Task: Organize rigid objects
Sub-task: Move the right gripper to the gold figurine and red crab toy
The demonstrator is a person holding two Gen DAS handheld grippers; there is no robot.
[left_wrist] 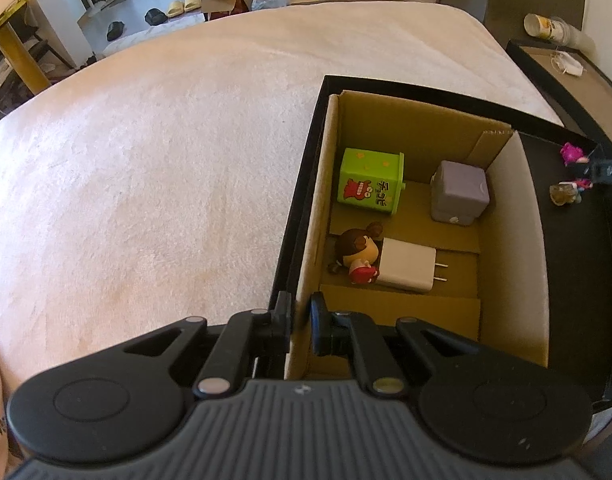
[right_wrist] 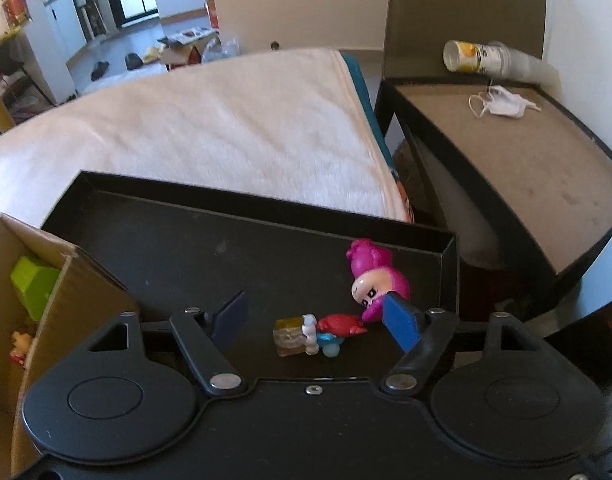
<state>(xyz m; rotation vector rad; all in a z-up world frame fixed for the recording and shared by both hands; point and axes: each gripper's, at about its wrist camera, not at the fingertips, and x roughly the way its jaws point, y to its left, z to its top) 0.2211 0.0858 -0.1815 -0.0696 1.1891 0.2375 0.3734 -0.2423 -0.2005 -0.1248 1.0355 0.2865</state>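
A black box (left_wrist: 306, 184) sits on the pale bed cover. Its cardboard compartment (left_wrist: 410, 124) holds a green cube toy (left_wrist: 370, 180), a lilac cube (left_wrist: 460, 192), a brown-haired doll (left_wrist: 356, 254) and a white charger plug (left_wrist: 408, 264). My left gripper (left_wrist: 299, 320) is shut on the box's left wall. In the right wrist view the black compartment (right_wrist: 225, 256) holds a pink figure (right_wrist: 376, 278) and a small red, blue and white figure with a clear block (right_wrist: 314, 334). My right gripper (right_wrist: 318, 320) is open just above the small figure, its right finger touching the pink figure.
The bed cover (left_wrist: 145, 160) spreads left of and behind the box. A second black-edged box (right_wrist: 506, 160) stands to the right, with a face mask (right_wrist: 502, 104) and a stack of cups (right_wrist: 490, 58) on it. Shoes and cartons lie on the far floor.
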